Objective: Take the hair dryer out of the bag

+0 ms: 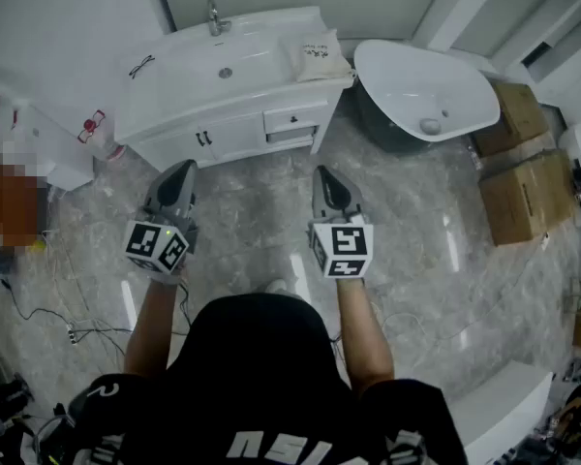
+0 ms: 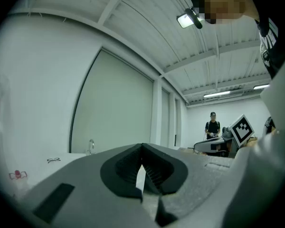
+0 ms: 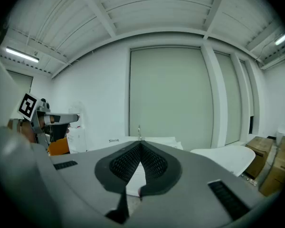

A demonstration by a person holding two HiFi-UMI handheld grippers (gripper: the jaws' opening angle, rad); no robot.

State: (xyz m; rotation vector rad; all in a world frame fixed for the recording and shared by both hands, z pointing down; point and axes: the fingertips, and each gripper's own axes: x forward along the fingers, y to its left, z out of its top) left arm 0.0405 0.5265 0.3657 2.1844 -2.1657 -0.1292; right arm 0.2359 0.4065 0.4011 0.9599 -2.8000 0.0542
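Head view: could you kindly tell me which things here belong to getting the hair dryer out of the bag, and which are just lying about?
For the job: bag on the vanity counter; left gripper and right gripper, both shut and empty. No hair dryer shows.

Lying about: glasses, bathtub, cardboard boxes, floor cables.

The left claw [image 1: 185, 168] and the right claw [image 1: 322, 173] are grey with black ribbed pads, and each carries a cube of black-and-white square markers. The sink cabinet [image 1: 174, 129] is white and the bag [image 1: 321, 56] is cream. The bathtub [image 1: 421, 85] is white and the boxes [image 1: 523, 197] are brown. The floor [image 1: 261, 211] is pale grey marble with lighter veins. The person's shirt [image 1: 257, 366] is black with white lettering.
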